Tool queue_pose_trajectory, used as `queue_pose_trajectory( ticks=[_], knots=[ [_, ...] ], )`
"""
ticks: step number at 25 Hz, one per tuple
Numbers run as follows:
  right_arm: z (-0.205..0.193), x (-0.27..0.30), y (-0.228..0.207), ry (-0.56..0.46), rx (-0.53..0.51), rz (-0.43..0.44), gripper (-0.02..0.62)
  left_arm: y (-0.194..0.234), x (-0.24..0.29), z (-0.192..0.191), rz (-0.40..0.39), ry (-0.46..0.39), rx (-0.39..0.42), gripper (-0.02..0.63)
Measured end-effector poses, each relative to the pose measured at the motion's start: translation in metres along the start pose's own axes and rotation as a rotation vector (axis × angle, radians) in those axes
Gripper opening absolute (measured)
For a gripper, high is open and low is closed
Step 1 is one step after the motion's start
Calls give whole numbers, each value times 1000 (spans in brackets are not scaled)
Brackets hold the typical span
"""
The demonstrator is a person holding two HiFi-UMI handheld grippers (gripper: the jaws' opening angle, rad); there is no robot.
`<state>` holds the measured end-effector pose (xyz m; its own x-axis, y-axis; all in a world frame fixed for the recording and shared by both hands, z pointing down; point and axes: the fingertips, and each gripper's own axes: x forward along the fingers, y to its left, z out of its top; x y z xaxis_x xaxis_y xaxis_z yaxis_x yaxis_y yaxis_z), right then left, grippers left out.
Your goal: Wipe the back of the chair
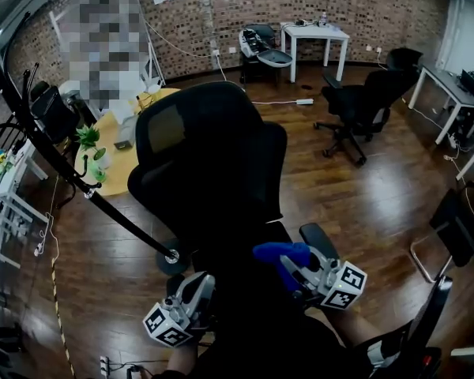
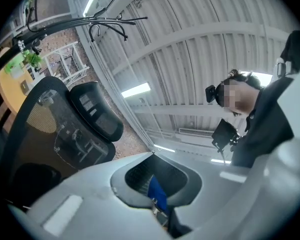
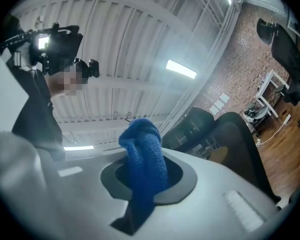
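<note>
A black mesh office chair stands just ahead of me, its back and headrest facing me. My right gripper is low at the right, behind the chair back, shut on a blue cloth. In the right gripper view the blue cloth sticks up from between the jaws of the right gripper, with the chair off to the right. My left gripper hangs low at the left, jaws together and holding nothing. In the left gripper view the left gripper points upward, with the chair at the left.
A round yellow table with a small plant sits left of the chair. A black coat-rack pole slants across the left. Another black chair and a white table stand farther back. Desks line the right wall.
</note>
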<state>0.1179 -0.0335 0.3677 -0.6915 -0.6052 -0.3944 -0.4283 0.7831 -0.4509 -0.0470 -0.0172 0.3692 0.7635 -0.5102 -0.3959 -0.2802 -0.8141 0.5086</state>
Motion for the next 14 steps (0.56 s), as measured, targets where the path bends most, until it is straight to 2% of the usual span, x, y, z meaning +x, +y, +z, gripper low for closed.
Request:
queue_pose_trajectory(
  ticks=[6,14],
  knots=[
    [-5,2,6,26,-6,10,37,-11,1,0,-15,-22,18,-11],
    [-3,12,15,39,-11,64,37,-10,-6,3,16,-41,27,-11]
  ],
)
